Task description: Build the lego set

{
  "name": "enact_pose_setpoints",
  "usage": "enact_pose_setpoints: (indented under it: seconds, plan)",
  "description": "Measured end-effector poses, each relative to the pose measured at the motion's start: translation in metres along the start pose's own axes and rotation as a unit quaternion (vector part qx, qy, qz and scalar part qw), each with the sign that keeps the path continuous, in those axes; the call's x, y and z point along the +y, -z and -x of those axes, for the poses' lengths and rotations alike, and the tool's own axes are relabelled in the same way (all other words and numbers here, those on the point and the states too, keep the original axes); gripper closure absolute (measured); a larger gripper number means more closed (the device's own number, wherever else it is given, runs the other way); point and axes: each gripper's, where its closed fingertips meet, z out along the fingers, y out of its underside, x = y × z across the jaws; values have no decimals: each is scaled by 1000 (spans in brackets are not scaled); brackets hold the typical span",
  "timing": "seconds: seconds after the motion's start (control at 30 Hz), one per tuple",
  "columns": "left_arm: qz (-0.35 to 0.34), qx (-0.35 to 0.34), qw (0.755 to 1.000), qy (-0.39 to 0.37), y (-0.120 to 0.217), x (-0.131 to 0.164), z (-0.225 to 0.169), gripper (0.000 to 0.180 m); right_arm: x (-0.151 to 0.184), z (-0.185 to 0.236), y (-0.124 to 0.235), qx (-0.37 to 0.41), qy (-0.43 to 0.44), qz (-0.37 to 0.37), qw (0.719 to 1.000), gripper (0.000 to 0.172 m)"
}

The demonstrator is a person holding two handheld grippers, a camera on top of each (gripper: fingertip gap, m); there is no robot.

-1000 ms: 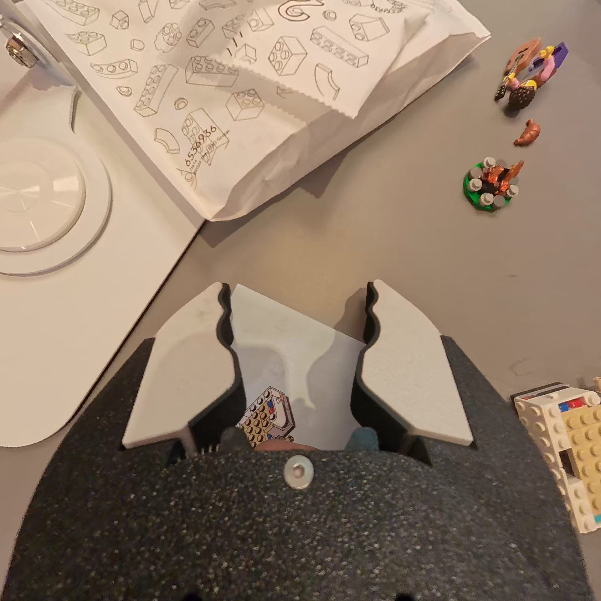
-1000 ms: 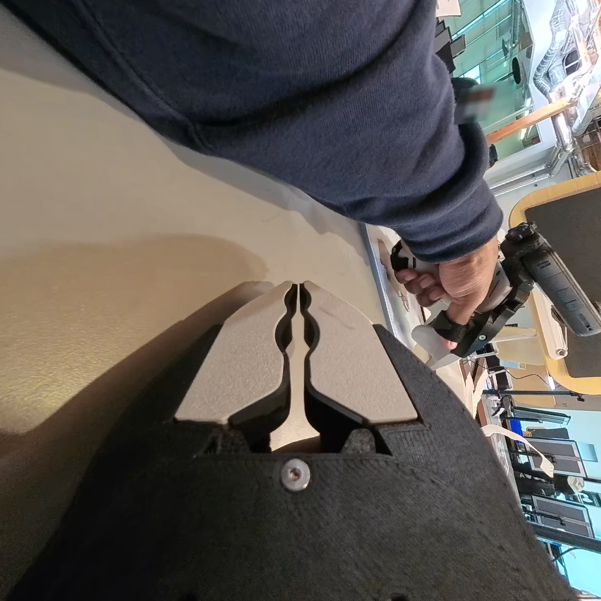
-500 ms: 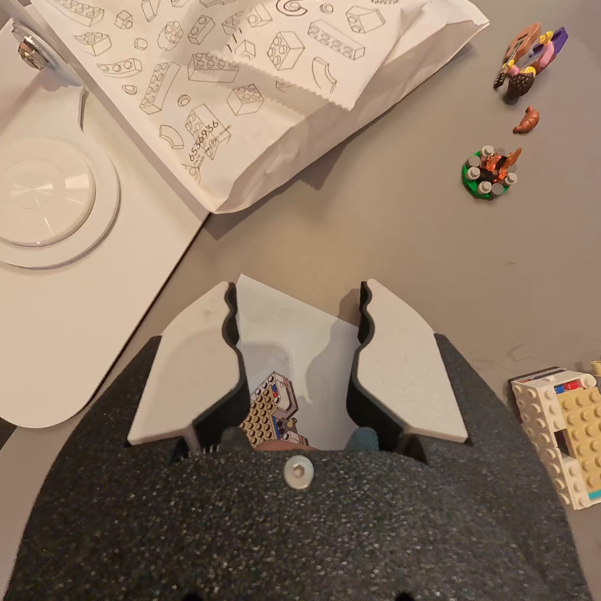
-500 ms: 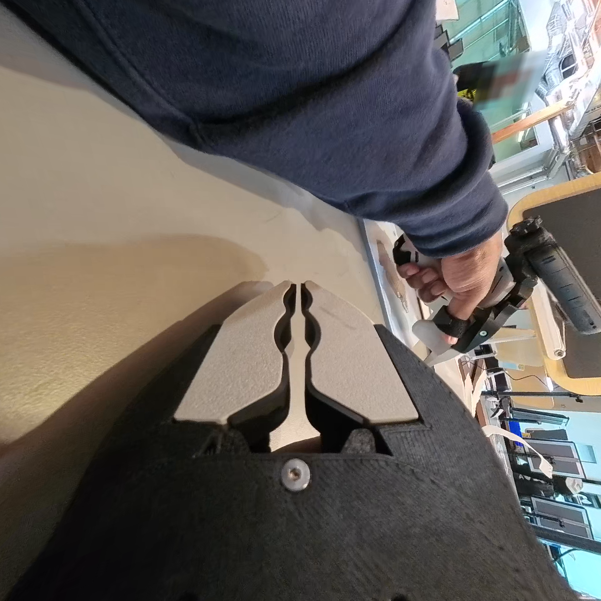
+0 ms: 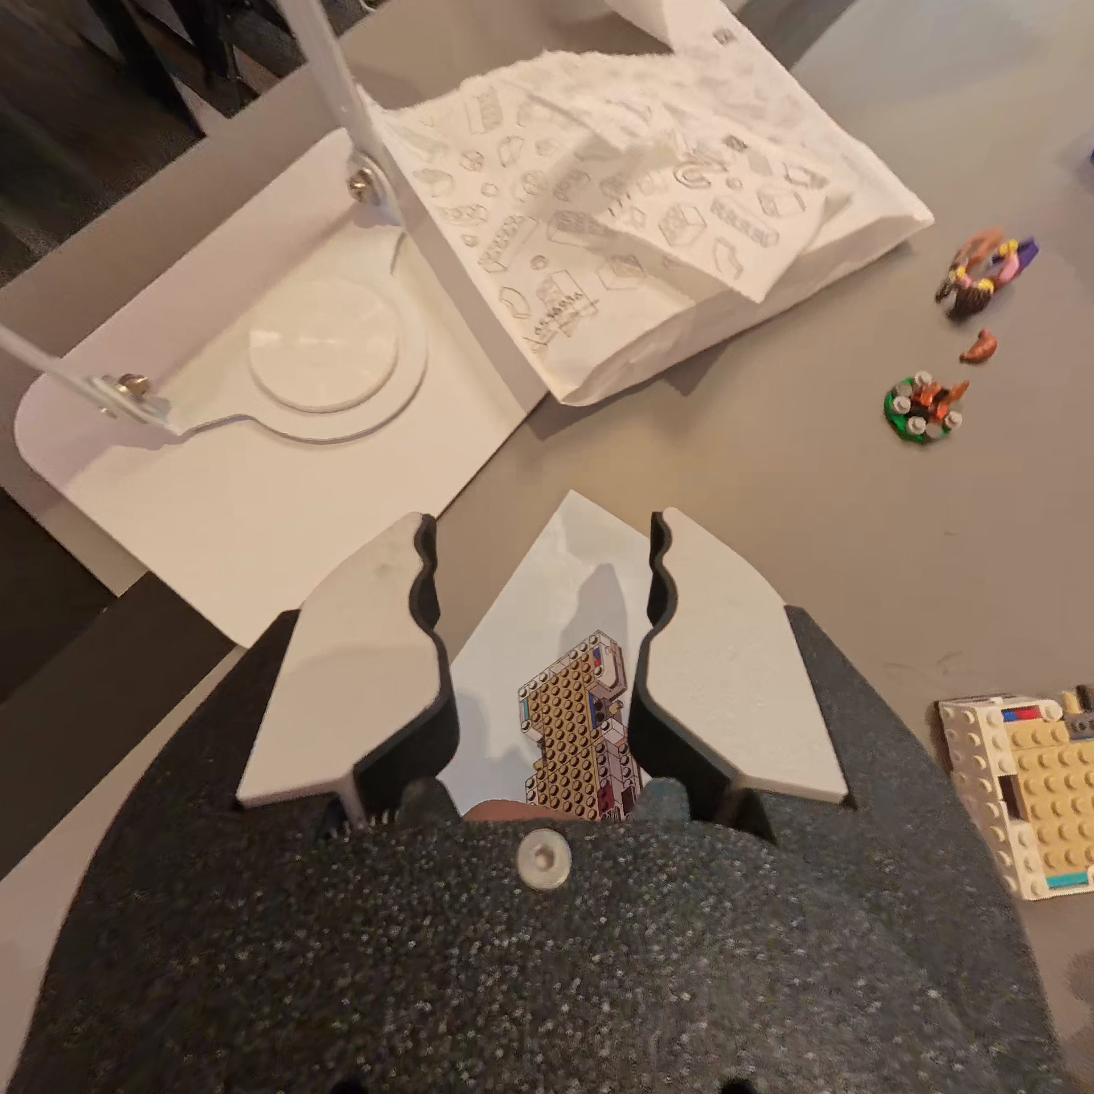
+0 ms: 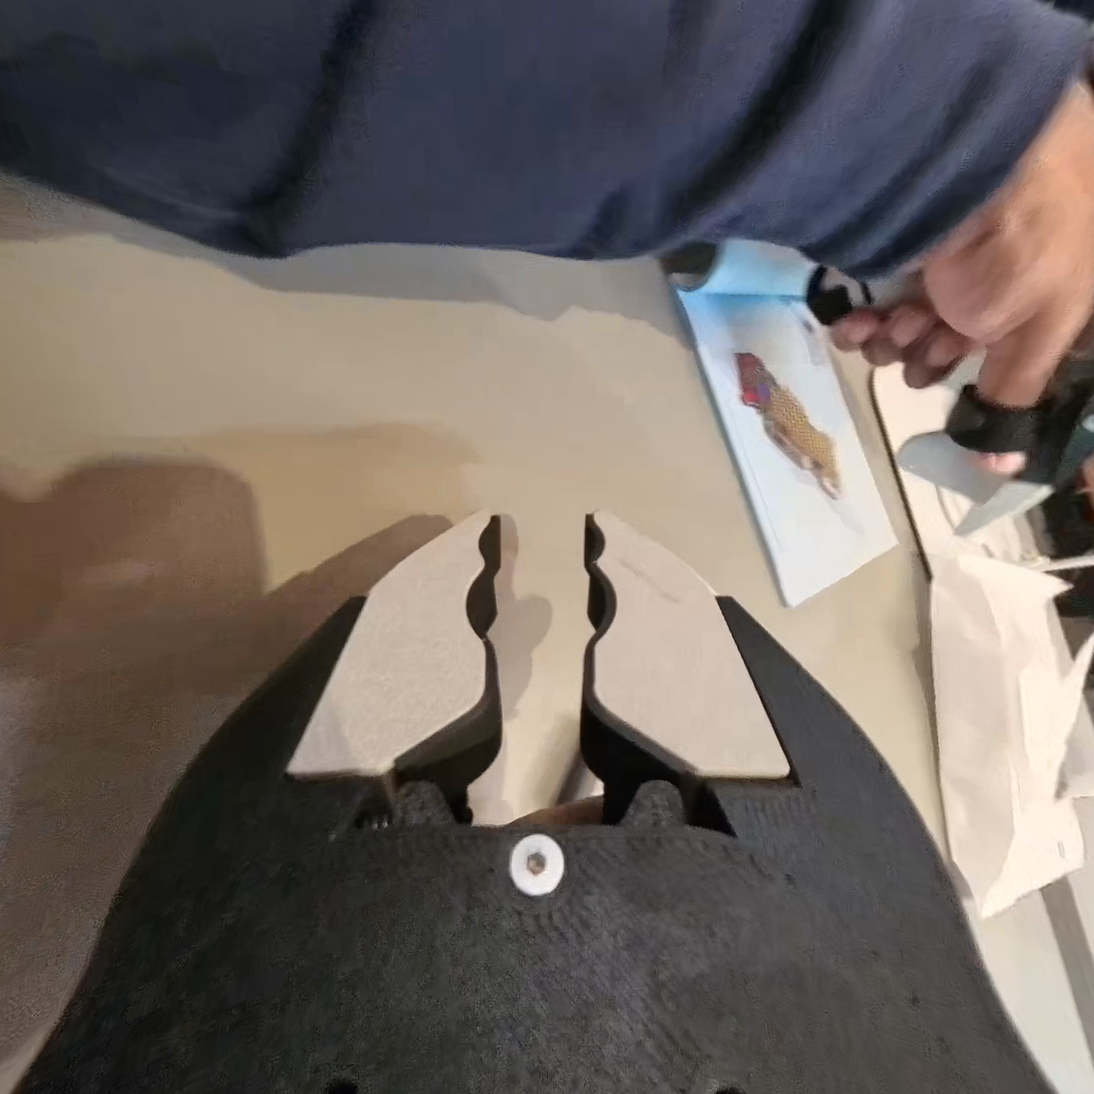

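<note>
grey table (image 5: 681,473) bearing white lamp base (image 5: 266,473), paper bag (image 5: 621,237).

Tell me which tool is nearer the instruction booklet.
Left. The left tool hovers directly over the instruction booklet, open; the right tool is off to its side, above bare table.

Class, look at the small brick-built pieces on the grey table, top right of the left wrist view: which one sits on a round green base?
The campfire-like piece: green disc base, nearest of the three; the brown croissant piece and purple-pink figure lack one.
</note>
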Motion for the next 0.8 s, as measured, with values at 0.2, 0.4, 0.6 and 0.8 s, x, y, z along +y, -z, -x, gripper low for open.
enact_pose_setpoints:
  seconds: [0.2,0.4,0.6,0.8]
  plan:
    - [-43,31,994,92,4,-12,9,108,31,-164,-1,62,-258,-28,964,140]
    - [-66,87,980,168,-6,-20,5,105,80,-234,-61,30,-466,-61,882,117]
    - [-84,86,975,188,3,-24,12,106,87,-204,-96,28,-368,21,929,109]
    - [-88,87,977,173,11,-27,10,108,86,-186,-113,-16,-373,59,926,108]
